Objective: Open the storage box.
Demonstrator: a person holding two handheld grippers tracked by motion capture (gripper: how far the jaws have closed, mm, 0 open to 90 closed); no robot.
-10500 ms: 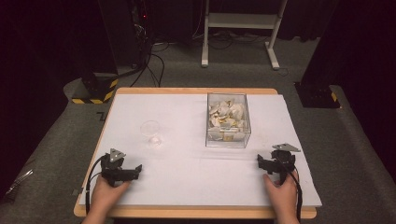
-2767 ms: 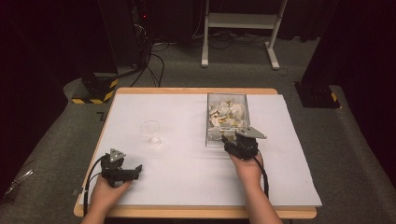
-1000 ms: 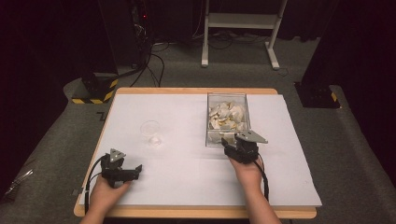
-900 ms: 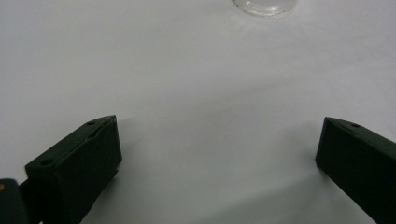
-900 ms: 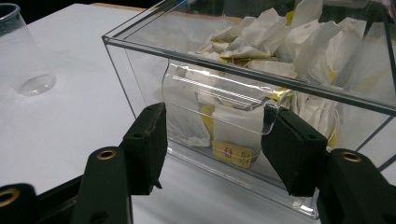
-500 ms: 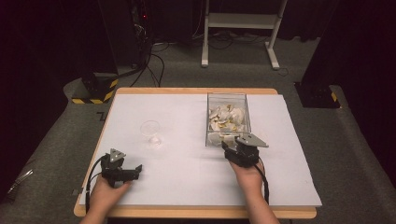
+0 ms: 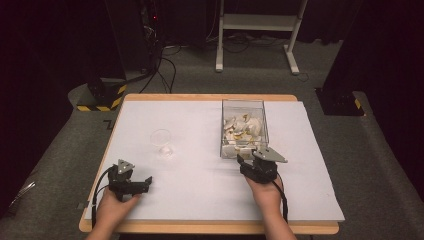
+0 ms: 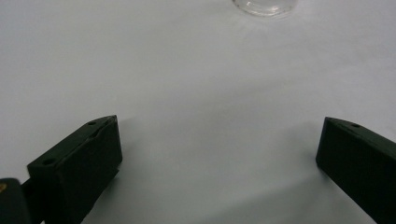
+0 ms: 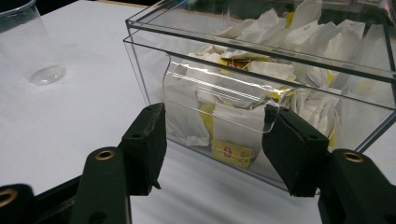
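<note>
Right gripper view has my right tool (image 9: pixel 212 140) gaping, empty, before the clear box (image 9: pixel 261 88); I'd reach squarely over its front wall for a teabag (image 9: pixel 229 151). Left tool (image 8: pixel 219 158) rests wide open.

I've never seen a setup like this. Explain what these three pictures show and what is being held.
A person sits at a white table, holding a hand-operated gripper in each hand. The high view looks down from above: left gripper, right gripper. The other two pictures come from cameras riding on each gripper, looking along its black jaws. On the table stand a clear cup and a clear box of tea bags. Both grippers are open and hold nothing; the right one faces the box's front opening.
</note>
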